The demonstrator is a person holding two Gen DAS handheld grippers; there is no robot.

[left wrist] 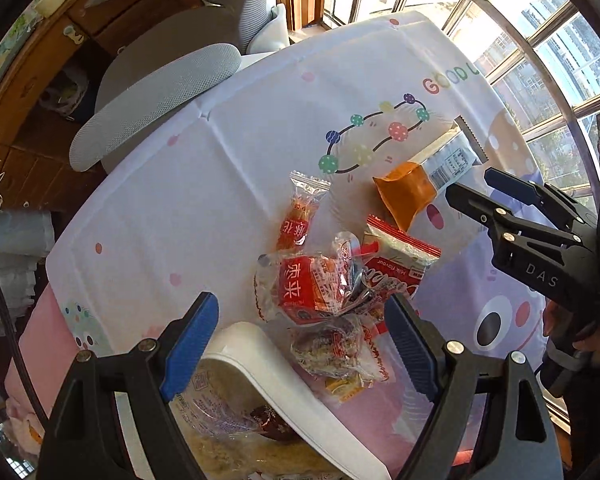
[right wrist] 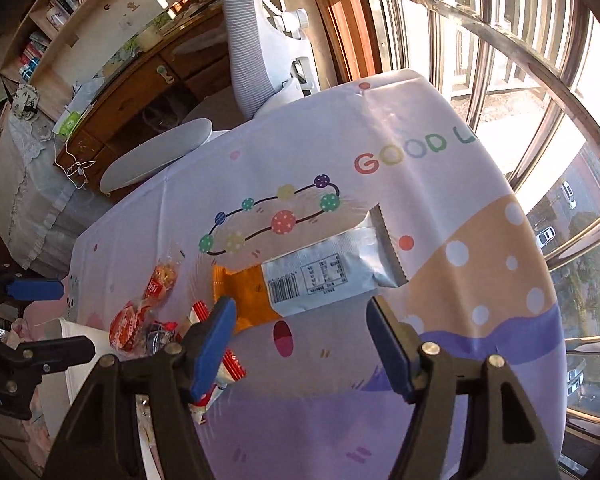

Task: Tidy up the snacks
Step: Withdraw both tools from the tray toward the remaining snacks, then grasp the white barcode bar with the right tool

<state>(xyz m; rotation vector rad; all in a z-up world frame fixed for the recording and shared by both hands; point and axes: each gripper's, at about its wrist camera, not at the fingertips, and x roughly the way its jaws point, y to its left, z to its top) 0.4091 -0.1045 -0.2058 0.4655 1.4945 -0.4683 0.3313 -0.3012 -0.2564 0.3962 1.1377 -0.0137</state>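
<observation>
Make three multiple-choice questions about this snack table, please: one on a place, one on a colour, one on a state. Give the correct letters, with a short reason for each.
1. Where does the large orange and silver packet lie?
A. on the tablecloth, just beyond the right gripper
B. inside the white container
C. on the chair seat

2. What colour are the pads on the gripper fingers?
A. red
B. blue
C. yellow

3. How does the left gripper stand?
A. shut on a packet
B. shut with nothing in it
C. open, above the pile of small snack packets

Answers:
1 A: the right wrist view shows it flat on the cloth ahead of the fingers.
2 B: both views show blue pads.
3 C: its fingers stand wide apart and press on nothing.
</observation>
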